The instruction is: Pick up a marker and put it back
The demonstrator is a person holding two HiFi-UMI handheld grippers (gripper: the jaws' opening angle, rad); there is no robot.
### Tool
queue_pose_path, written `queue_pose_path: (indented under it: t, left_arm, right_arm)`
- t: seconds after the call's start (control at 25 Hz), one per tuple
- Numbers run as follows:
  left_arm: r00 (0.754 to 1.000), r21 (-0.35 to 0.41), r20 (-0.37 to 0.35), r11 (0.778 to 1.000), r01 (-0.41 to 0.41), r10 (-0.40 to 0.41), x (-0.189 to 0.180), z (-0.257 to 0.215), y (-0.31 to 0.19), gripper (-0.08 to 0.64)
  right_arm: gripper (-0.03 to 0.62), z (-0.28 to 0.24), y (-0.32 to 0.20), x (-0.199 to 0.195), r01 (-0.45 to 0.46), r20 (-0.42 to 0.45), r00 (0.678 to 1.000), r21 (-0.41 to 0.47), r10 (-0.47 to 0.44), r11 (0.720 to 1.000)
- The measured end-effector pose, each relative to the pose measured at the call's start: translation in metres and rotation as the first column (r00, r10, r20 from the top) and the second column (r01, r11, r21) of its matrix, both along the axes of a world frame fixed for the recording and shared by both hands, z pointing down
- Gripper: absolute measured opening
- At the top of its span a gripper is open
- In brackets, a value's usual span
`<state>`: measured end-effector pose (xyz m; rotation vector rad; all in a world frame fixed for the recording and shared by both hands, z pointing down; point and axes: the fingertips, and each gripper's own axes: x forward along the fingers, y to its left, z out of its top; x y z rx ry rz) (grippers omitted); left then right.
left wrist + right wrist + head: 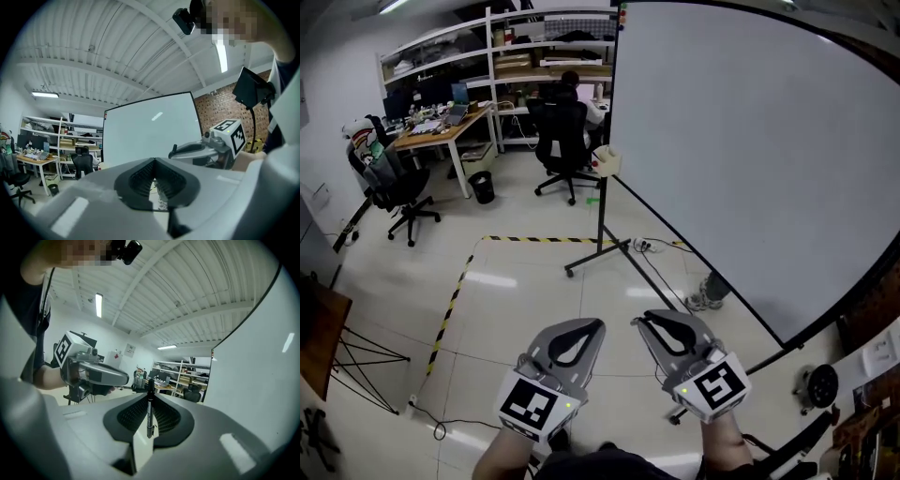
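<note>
Marker [149, 414] pinched upright between right tongs [150, 393]; left tongs [154, 161] pressed together, empty.

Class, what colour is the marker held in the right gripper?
Mostly black; the marker shows best in the right gripper view.

Whiteboard [750, 159] glossy, smooth; floor [525, 291] shiny; marker [149, 404] smooth plastic.

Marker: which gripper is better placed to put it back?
Right. The right gripper is clamped on the marker, with the whiteboard alongside; the left gripper is shut and empty.
</note>
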<state>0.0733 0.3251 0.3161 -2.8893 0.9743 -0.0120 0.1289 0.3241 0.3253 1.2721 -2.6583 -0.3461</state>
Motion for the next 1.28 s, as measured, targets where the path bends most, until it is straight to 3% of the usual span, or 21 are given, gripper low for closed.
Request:
queue_pose_path:
  t: [0.28, 0.4, 0.56, 0.84, 0.96, 1.28]
  left_arm:
    - [0.999, -0.005, 0.029, 0.999, 0.042, -0.042, -0.003, 0.000, 0.006, 0.006]
    - [0.999, -0.009, 0.005, 0.999, 0.051, -0.051, -0.009, -0.002, 0.012, 0.006]
    - [0.997, -0.029, 0.040, 0.997, 0.069, -0.068, -0.035, 0.008, 0.018, 0.006]
    - [0.995, -0.028, -0.010, 0.995, 0.097, -0.097, -0.073, 0.002, 0.018, 0.005]
    - [0.998, -0.027, 0.009, 0.998, 0.057, -0.057, -0.086, 0.006, 0.027, 0.005]
    - [0.994, 0.001, 0.009, 0.994, 0.109, -0.109, -0.125, -0.003, 0.034, 0.006]
  right_arm:
    - [0.040, 0.003, 0.009, 0.004, 0.028, 0.025, 0.999, -0.008, -0.027, 1.000]
    - [0.040, 0.007, 0.015, -0.002, 0.031, 0.027, 0.999, -0.015, -0.031, 0.999]
    - [0.040, 0.007, 0.022, -0.022, 0.039, 0.011, 0.999, -0.018, -0.039, 0.999]
    - [0.040, 0.003, 0.028, -0.058, 0.047, -0.017, 0.999, -0.018, -0.048, 0.999]
    - [0.040, 0.000, 0.032, -0.073, 0.056, -0.012, 0.998, -0.013, -0.056, 0.998]
    - [0.040, -0.009, 0.041, -0.107, 0.110, -0.011, 0.994, 0.010, -0.110, 0.994]
